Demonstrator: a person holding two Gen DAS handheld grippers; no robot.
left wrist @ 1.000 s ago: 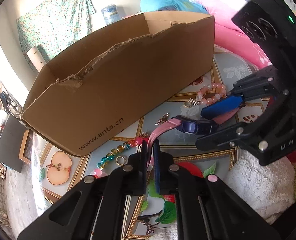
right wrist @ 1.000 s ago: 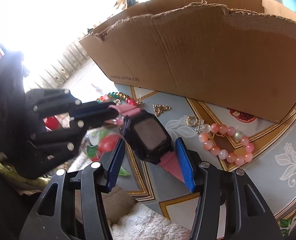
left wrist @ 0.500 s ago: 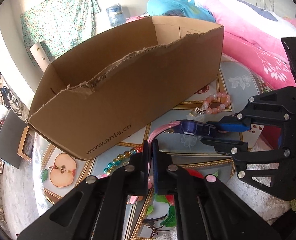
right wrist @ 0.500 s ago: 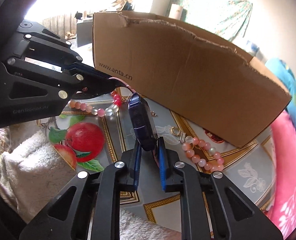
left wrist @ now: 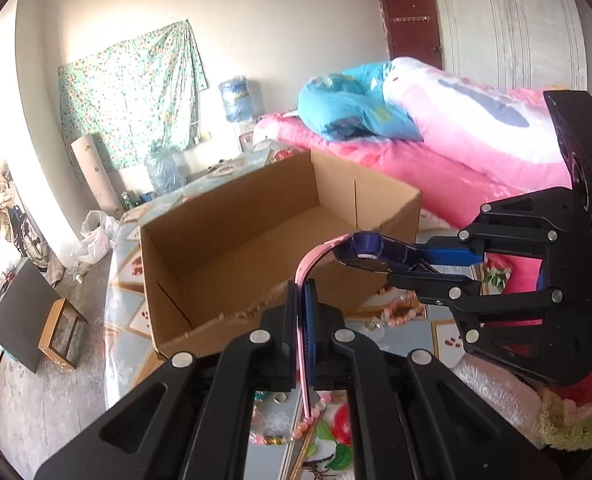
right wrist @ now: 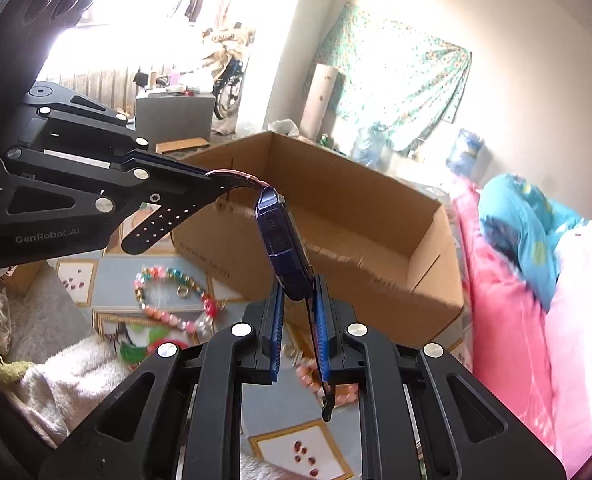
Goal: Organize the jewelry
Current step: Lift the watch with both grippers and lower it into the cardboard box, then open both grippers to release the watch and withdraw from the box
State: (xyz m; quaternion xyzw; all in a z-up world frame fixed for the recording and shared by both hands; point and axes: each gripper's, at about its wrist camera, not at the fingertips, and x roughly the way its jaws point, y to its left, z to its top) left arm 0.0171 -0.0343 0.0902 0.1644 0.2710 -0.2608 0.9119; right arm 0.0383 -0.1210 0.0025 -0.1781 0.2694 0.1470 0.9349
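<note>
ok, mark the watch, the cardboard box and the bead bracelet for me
watch (right wrist: 282, 244): right wrist view, side of the dark blue case.
cardboard box (left wrist: 232, 240): left wrist view, bare inner floor.
bead bracelet (right wrist: 172, 318): right wrist view, pink beads on its near side, lying on the table.

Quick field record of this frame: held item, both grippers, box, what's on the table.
held item: watch, pink strap, dark blue body, in the air in front of the box
left gripper: shut on the strap
right gripper: shut on the watch
cardboard box: open top, nothing seen inside
table: bead bracelets lying loose
</note>
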